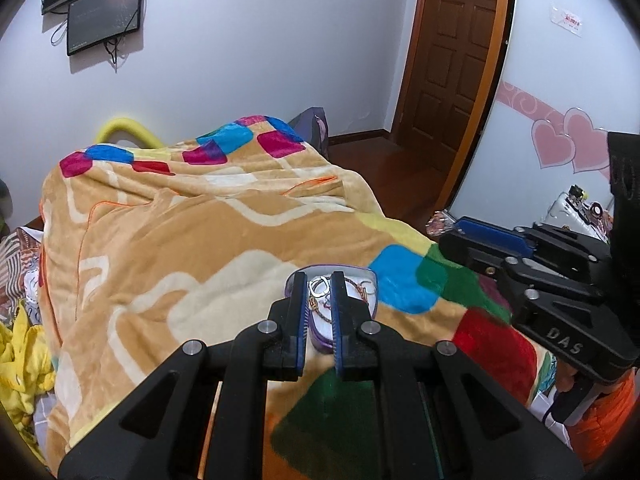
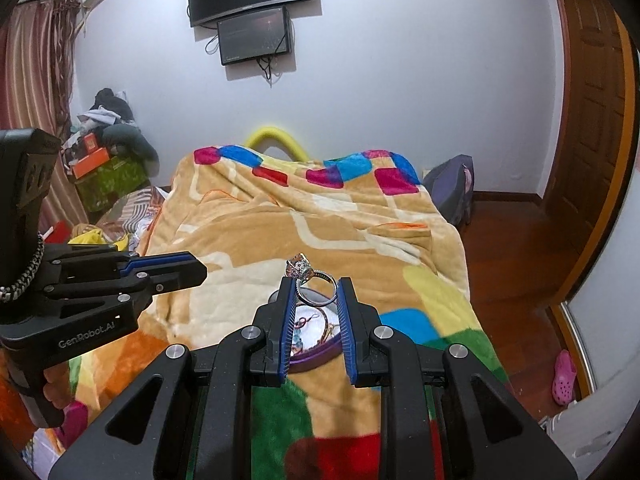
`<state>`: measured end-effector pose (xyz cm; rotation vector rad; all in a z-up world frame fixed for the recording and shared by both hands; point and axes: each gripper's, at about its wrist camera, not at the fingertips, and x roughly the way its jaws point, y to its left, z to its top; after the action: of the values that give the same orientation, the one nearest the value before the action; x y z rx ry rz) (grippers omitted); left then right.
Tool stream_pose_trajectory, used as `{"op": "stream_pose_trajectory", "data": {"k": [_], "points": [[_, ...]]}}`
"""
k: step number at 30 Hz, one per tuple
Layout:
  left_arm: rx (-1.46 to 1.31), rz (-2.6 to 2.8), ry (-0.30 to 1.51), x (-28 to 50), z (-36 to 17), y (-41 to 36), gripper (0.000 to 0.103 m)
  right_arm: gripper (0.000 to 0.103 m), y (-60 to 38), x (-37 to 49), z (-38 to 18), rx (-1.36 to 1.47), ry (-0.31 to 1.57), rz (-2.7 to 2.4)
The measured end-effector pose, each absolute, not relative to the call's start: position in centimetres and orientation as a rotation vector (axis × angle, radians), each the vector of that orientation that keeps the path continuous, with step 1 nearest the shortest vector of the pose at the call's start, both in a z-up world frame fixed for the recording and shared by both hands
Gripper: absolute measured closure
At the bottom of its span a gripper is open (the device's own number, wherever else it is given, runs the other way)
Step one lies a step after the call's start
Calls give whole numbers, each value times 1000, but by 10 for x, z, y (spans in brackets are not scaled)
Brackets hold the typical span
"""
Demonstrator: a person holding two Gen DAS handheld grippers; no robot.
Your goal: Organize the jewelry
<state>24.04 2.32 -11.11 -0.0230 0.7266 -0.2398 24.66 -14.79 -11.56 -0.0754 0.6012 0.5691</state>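
A purple-rimmed white dish (image 1: 370,280) with several pieces of jewelry lies on the patterned blanket (image 1: 180,220); it also shows in the right wrist view (image 2: 320,354). My right gripper (image 2: 316,292) is shut on a silver ring with a large stone (image 2: 310,278) and holds it above the dish. My left gripper (image 1: 319,292) hovers over the dish with its jaws a narrow gap apart, holding nothing; a silver ring (image 1: 318,286) shows in the dish between its fingers. Each gripper shows in the other's view: the right gripper (image 1: 472,240) and the left gripper (image 2: 188,270).
The blanket (image 2: 300,220) covers the bed. A wooden door (image 1: 452,60) and wood floor (image 2: 512,248) lie to the right. Monitors (image 2: 252,12) hang on the far wall. Clutter and boxes (image 2: 104,160) sit at the left. A pink shoe (image 2: 564,376) is on the floor.
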Motion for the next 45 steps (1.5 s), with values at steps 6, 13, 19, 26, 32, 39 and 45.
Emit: {"op": "stream_pose_trajectory", "data": {"k": [6, 13, 19, 26, 32, 39, 45], "points": [[-44, -260, 762, 257, -127, 20, 94, 84, -142, 273, -136, -66, 678, 578], [-55, -293, 829, 274, -155, 13, 94, 84, -137, 287, -157, -50, 754, 606], [-52, -312, 868, 281, -172, 10, 94, 84, -131, 296, -173, -69, 814, 634], [-48, -313, 889, 283, -180, 10, 94, 84, -123, 306, -185, -95, 865, 656], [-42, -300, 877, 279, -171, 14, 91, 84, -122, 304, -179, -120, 884, 653], [-59, -277, 832, 264, -146, 25, 77, 83, -124, 289, -156, -140, 838, 639], [-52, -258, 753, 239, -109, 29, 72, 83, -132, 265, -120, -145, 747, 619]]}}
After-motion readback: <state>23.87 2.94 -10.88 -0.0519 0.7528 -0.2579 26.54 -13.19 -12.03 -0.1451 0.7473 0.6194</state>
